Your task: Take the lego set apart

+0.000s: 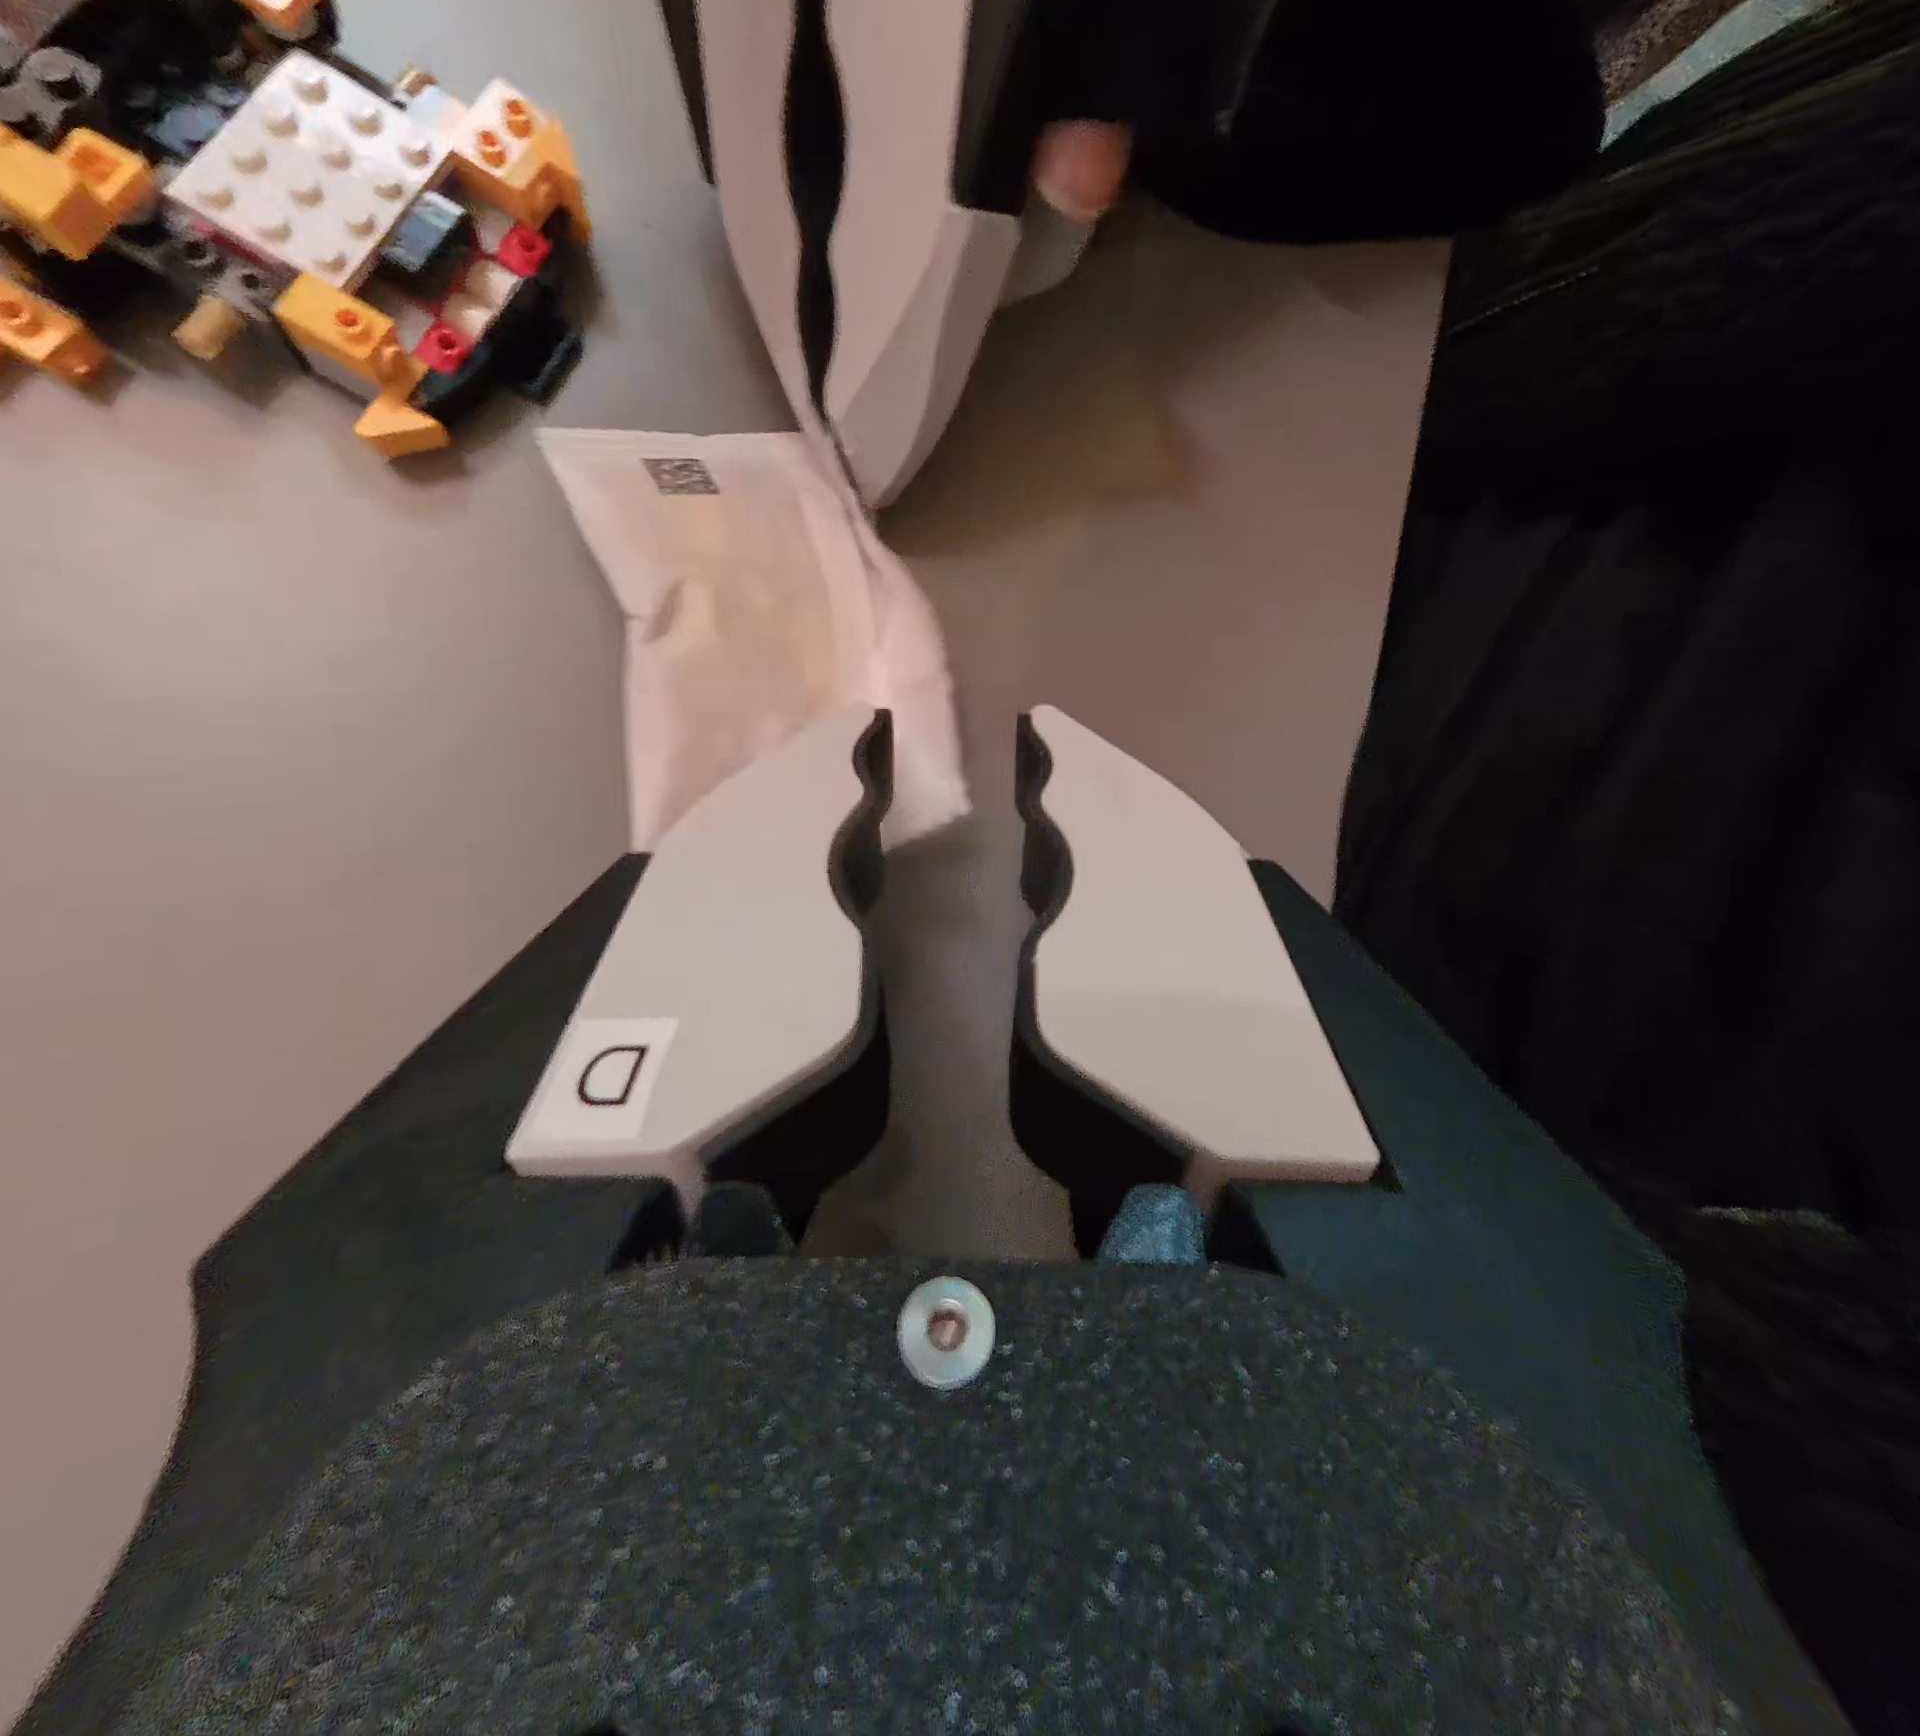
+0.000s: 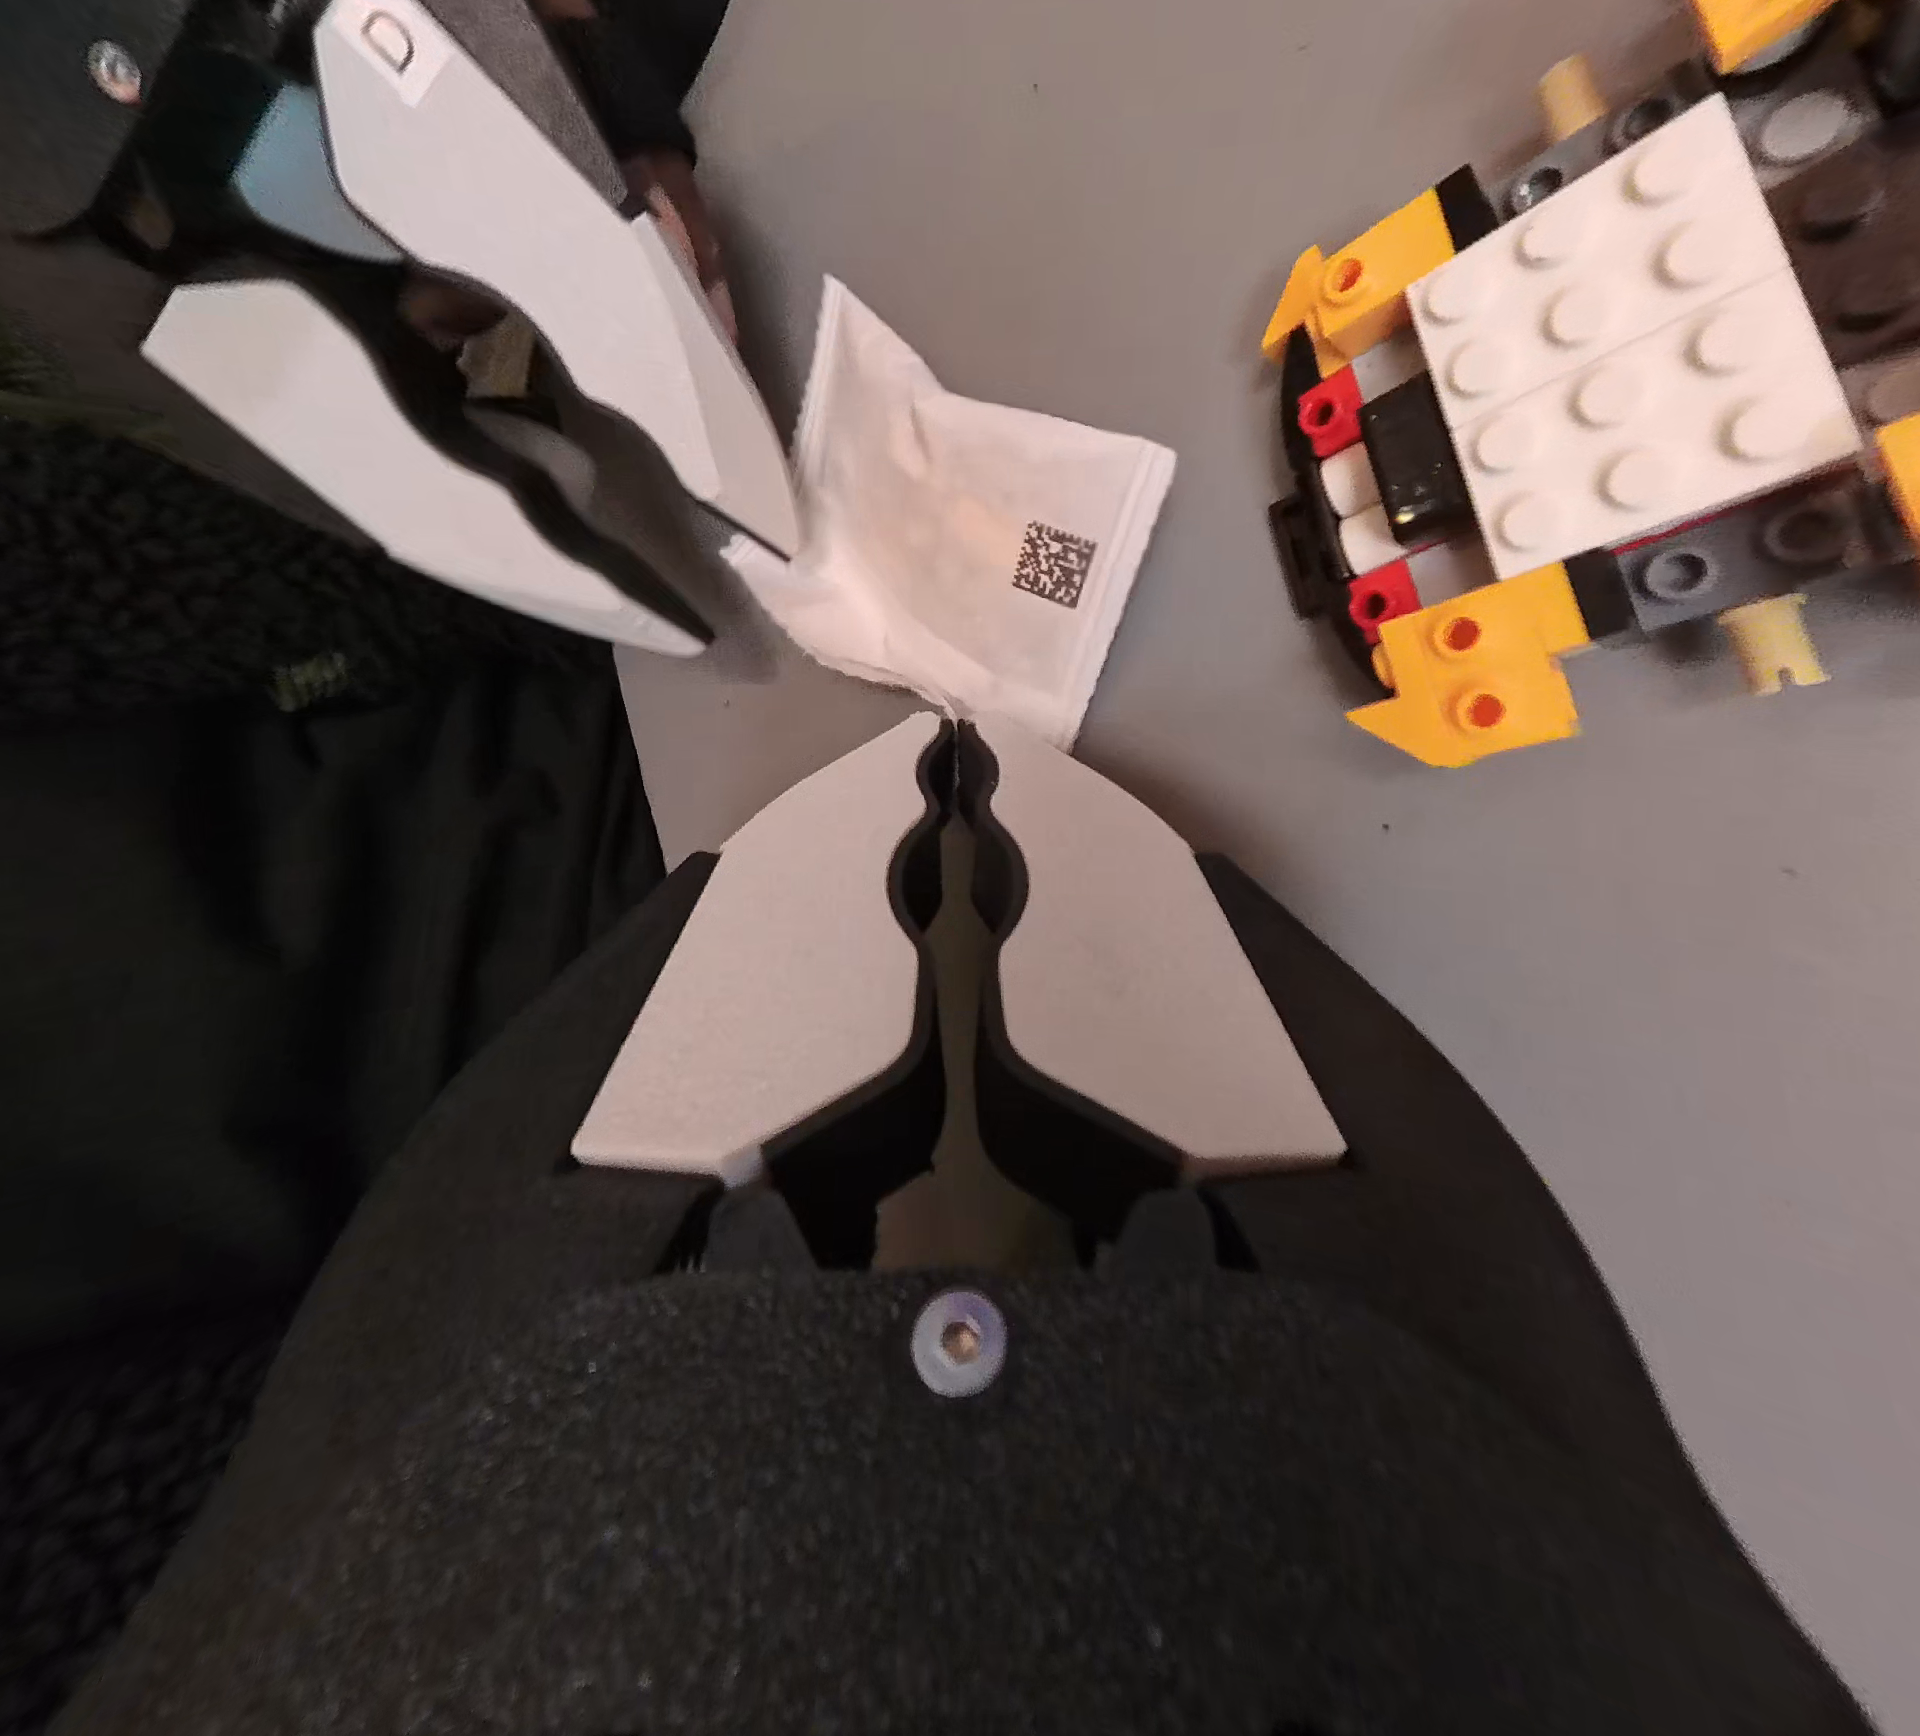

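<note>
plain grey table (image 2: 1351, 1115), matte, with dark cloth along its edge and little else of the room showing. right gripper (image 2: 951, 730) fingers together, pinching a corner of a white paper bag (image 2: 956, 523) lying flat on the table; left gripper (image 1: 953, 730) fingers apart at the bag's other end, clamping nothing. lego set (image 2: 1600, 398), a yellow, white and black car, sits on the table just right of the bag in the right wrist view, far left in the left wrist view.

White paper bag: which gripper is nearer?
Right. The right gripper is shut on a corner of the white paper bag; the left gripper is open at its edge.
</note>
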`<move>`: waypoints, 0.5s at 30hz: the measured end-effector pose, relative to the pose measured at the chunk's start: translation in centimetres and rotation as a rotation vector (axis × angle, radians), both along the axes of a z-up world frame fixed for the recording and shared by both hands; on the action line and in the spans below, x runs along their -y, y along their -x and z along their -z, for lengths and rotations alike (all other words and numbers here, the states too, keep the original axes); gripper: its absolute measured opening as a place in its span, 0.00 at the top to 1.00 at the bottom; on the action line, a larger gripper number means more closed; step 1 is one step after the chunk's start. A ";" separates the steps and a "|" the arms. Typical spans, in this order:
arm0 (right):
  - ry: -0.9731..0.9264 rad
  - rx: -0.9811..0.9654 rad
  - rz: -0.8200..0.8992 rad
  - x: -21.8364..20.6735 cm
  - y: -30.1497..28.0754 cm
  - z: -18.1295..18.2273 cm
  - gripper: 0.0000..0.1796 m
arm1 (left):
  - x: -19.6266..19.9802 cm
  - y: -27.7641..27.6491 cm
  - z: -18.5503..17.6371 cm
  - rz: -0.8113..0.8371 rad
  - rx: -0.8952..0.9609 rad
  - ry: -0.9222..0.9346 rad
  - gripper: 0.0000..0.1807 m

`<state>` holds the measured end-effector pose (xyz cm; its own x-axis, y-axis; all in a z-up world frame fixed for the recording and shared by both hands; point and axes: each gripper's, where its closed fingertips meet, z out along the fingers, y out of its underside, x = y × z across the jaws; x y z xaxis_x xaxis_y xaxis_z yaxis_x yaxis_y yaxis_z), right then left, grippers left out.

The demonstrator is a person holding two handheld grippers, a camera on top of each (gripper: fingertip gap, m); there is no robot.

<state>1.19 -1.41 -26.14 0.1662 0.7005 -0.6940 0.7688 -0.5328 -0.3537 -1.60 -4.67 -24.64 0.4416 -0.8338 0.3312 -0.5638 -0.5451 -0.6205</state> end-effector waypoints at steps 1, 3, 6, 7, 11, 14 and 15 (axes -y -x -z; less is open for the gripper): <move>0.003 -0.002 0.004 0.0 0.0 0.0 1.00 | 0.3 -0.3 0.0 0.010 -0.004 0.000 0.86; 0.007 -0.002 0.006 -0.1 0.1 0.0 1.00 | 0.4 -0.6 0.4 0.006 -0.037 -0.039 0.86; 0.004 -0.004 0.001 0.0 -0.1 0.0 1.00 | -0.9 0.1 1.4 -0.060 -0.109 -0.102 1.00; 0.007 -0.007 -0.001 0.1 -0.2 -0.1 1.00 | -1.1 0.2 1.5 -0.082 -0.098 -0.071 1.00; 0.004 -0.025 -0.013 0.7 -0.2 -0.2 1.00 | -1.4 0.7 2.0 -0.137 0.017 0.149 1.00; -0.034 -0.025 -0.025 0.7 -0.3 -0.1 1.00 | -1.3 0.8 2.0 -0.105 -0.006 0.212 0.99; -0.069 -0.018 -0.038 0.7 -0.4 0.0 1.00 | -1.3 0.8 2.0 -0.088 -0.041 0.222 0.99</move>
